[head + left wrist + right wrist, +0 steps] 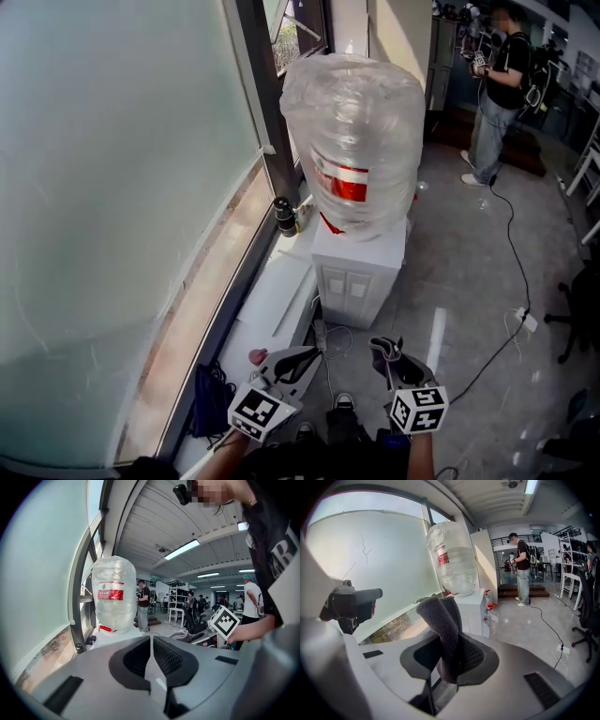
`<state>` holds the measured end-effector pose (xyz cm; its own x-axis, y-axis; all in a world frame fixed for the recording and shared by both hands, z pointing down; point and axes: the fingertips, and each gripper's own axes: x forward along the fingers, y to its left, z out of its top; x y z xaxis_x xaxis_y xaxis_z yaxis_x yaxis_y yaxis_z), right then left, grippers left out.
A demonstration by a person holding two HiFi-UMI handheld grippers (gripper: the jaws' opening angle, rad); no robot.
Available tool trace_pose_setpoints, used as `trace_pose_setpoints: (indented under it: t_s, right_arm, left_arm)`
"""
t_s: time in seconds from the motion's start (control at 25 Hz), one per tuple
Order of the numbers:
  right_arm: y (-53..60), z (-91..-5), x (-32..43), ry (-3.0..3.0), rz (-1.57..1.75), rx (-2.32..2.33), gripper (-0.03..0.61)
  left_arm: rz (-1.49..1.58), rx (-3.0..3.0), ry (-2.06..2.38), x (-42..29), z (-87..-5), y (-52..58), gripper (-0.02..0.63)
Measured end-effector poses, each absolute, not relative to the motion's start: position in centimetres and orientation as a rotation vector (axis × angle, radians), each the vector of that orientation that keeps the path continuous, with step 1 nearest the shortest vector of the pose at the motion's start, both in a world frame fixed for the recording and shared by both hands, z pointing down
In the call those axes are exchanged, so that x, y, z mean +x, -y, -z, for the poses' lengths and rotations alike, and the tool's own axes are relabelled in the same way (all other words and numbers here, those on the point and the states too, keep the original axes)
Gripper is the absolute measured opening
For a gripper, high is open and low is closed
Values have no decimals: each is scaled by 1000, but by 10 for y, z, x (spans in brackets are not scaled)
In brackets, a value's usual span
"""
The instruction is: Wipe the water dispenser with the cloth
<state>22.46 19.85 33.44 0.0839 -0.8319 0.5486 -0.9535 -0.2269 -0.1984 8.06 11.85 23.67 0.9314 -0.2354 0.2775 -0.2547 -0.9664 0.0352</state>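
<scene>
The white water dispenser (360,272) stands by the window with a large clear bottle (352,131) bearing a red label on top; the same dispenser (472,609) and bottle (114,595) show in both gripper views. Both grippers are low in the head view, well short of it. My right gripper (389,354) is shut on a dark grey cloth (443,630), which sticks up between its jaws. My left gripper (298,361) is shut with nothing in it, its jaws meeting at a thin line.
A frosted glass wall (112,187) and low white sill (267,309) run along the left. A dark small bottle (285,216) sits on the sill. A person (502,84) stands behind the dispenser. Cables (511,272) trail across the grey floor; an office chair (581,314) is right.
</scene>
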Motion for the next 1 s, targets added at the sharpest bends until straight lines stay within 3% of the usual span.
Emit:
trace_pose_setpoints:
  t_s: [0.4, 1.0]
  right_arm:
    - [-245, -310, 142, 1806, -844, 2242, 101]
    - [-296, -283, 101, 1790, -753, 2361, 101]
  left_arm:
    - [-393, 3040, 364, 0, -233, -154, 28]
    - [-254, 3061, 187, -16, -216, -215, 28]
